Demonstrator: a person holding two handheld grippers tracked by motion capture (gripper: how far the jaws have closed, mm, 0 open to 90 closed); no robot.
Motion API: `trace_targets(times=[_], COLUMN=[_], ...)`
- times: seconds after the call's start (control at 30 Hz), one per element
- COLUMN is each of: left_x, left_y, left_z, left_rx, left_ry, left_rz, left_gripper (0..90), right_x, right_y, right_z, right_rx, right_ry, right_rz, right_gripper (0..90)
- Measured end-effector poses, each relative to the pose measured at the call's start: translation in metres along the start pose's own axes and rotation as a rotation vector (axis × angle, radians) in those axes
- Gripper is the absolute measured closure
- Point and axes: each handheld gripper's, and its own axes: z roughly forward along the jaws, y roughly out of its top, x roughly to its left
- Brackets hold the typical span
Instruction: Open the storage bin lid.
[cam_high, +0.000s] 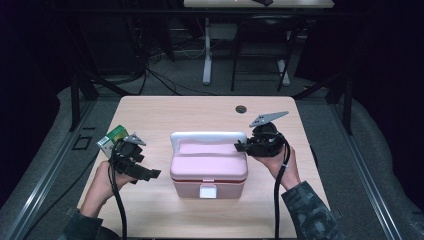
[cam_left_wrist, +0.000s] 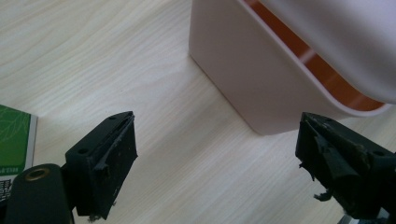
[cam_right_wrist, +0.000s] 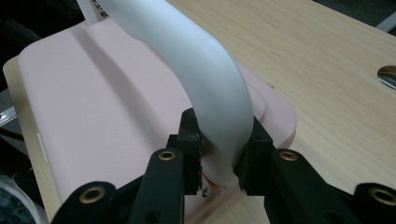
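Observation:
A pink lidded box (cam_high: 208, 167) with a white carry handle (cam_high: 207, 136) stands mid-table, its white clasp (cam_high: 208, 191) facing the near edge. My right gripper (cam_high: 241, 146) is at the box's right end, shut on the white handle (cam_right_wrist: 205, 79), which the right gripper view shows pinched between both pads. My left gripper (cam_high: 150, 173) hovers left of the box, jaws wide apart with only bare table between them; in the left gripper view the box's pink wall (cam_left_wrist: 238, 79) lies ahead to the right. A green and white carton (cam_high: 112, 139) stands behind the left hand.
The light wood table (cam_high: 200, 110) has a round cable hole (cam_high: 241, 108) at the back. The carton's corner (cam_left_wrist: 16, 140) lies just left of my left jaws. Dark floor, cables and desk legs lie beyond the table.

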Motion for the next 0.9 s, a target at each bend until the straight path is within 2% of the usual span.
trace_targets(times=[0.17,0.33,0.37,0.43,0.53,0.63,0.7,0.9], left_x=[-0.006,-0.012,-0.014,-0.019,-0.025,-0.029,-0.031,-0.035], left_y=[0.003,0.005,0.006,0.007,0.009,0.011,0.011,0.010], left_z=[0.003,0.005,0.006,0.008,0.012,0.016,0.018,0.024], left_rx=[-0.024,-0.053,-0.068,-0.077,-0.093,-0.086,-0.085,-0.105], left_ry=[0.000,-0.018,-0.015,0.019,-0.004,-0.007,-0.015,-0.037], left_rz=[-0.003,-0.001,-0.001,0.012,0.011,0.012,0.019,0.008], left_gripper=[13.6,14.0,14.1,14.8,15.1,15.9,19.3,39.9], right_x=[-0.001,-0.002,-0.003,-0.003,-0.003,-0.003,-0.003,-0.003], right_y=[0.006,0.010,0.011,0.012,0.014,0.014,0.014,0.015], right_z=[-0.004,-0.005,-0.006,-0.006,-0.006,-0.006,-0.006,-0.006], right_rx=[-0.014,-0.028,-0.027,-0.031,-0.030,-0.032,-0.034,-0.034], right_ry=[-0.005,-0.011,-0.011,-0.014,-0.017,-0.017,-0.020,-0.028], right_rz=[0.005,0.007,0.010,0.013,0.012,0.016,0.013,0.008], right_gripper=[74.1,74.1,74.1,74.0,74.0,74.0,73.9,73.9])
